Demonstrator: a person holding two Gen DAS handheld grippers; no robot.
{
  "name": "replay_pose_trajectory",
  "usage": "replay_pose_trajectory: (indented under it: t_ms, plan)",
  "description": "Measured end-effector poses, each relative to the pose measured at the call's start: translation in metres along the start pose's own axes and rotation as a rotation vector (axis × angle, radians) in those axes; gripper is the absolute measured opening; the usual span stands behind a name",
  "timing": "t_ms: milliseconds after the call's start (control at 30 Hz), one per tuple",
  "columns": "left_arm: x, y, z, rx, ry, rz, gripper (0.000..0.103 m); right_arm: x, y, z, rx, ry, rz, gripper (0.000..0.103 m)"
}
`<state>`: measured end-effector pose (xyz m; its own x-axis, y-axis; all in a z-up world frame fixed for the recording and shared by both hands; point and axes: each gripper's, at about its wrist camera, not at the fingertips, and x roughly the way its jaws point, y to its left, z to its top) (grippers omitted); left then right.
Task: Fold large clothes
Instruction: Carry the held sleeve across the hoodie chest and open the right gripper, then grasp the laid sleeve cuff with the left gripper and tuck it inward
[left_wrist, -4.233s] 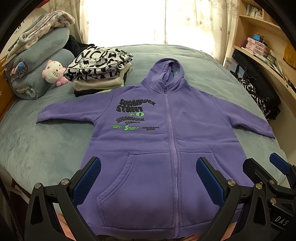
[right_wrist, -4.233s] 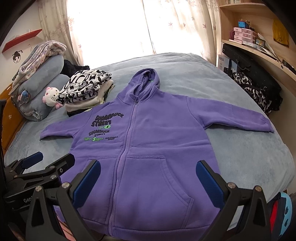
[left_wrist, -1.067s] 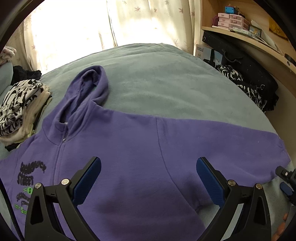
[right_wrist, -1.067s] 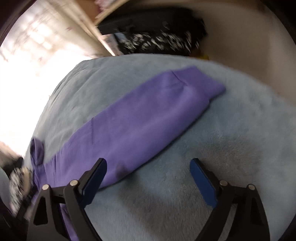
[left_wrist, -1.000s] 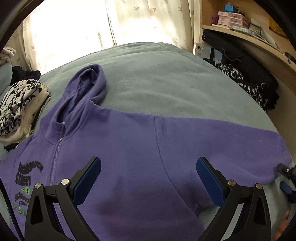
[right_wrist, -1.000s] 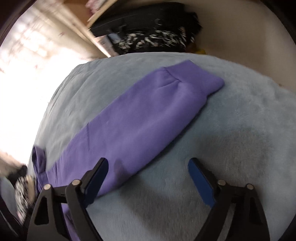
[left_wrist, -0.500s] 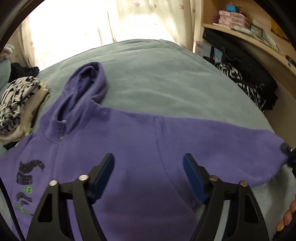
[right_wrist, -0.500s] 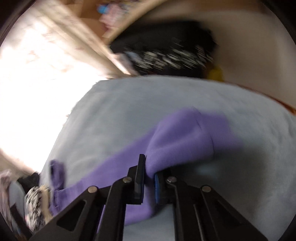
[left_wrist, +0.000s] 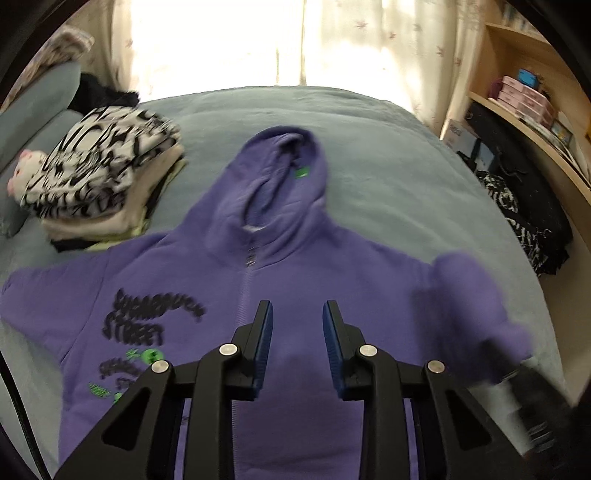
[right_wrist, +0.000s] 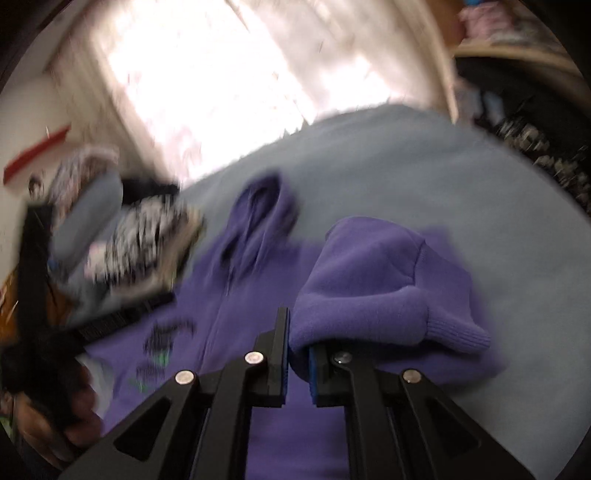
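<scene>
A purple zip hoodie (left_wrist: 303, 266) lies face up on the grey-blue bed (left_wrist: 388, 147), hood toward the window. In the right wrist view my right gripper (right_wrist: 299, 354) is shut on the cuff end of its sleeve (right_wrist: 376, 288), which hangs lifted and doubled over beside the hoodie's body. That sleeve (left_wrist: 461, 295) shows blurred at the right of the left wrist view. My left gripper (left_wrist: 297, 332) hovers over the chest by the zip. Its jaws are closing, with a gap still between the pads and no cloth pinched. A hand (right_wrist: 55, 424) with the left gripper shows blurred at the left.
A stack of folded clothes (left_wrist: 107, 184) with a black-and-white top sits at the left, beside a pink plush toy (left_wrist: 22, 177) and rolled bedding. Wooden shelves with boxes (left_wrist: 524, 96) and a black bag (left_wrist: 524, 206) line the right side.
My right gripper shut on the sleeve's cuff and carried it up and inward toward the hoodie's body. My left gripper's jaws narrowed and it swung left to the zip.
</scene>
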<state>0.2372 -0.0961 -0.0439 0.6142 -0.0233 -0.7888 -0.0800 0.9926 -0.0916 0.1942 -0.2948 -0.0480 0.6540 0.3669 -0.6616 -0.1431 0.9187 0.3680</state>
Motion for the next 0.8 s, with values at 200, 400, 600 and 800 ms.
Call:
replay_pose_trajectory:
  t_ms: [200, 400, 600, 800]
  plan:
    - [0.017, 0.035, -0.020, -0.042, 0.065, 0.001, 0.026, 0.052, 0.027, -0.054, -0.029, 0.201, -0.035, 0.027]
    - [0.027, 0.034, -0.030, -0.010, 0.103, -0.080, 0.026, 0.060, 0.052, -0.078, -0.098, 0.263, 0.009, 0.046]
    - [0.025, 0.038, -0.030, -0.009, 0.102, -0.128, 0.028, 0.060, 0.074, -0.089, -0.214, 0.284, -0.013, 0.049]
    - [0.047, 0.063, -0.036, -0.075, 0.200, -0.214, 0.041, 0.057, 0.060, -0.091, -0.144, 0.291, 0.009, 0.049]
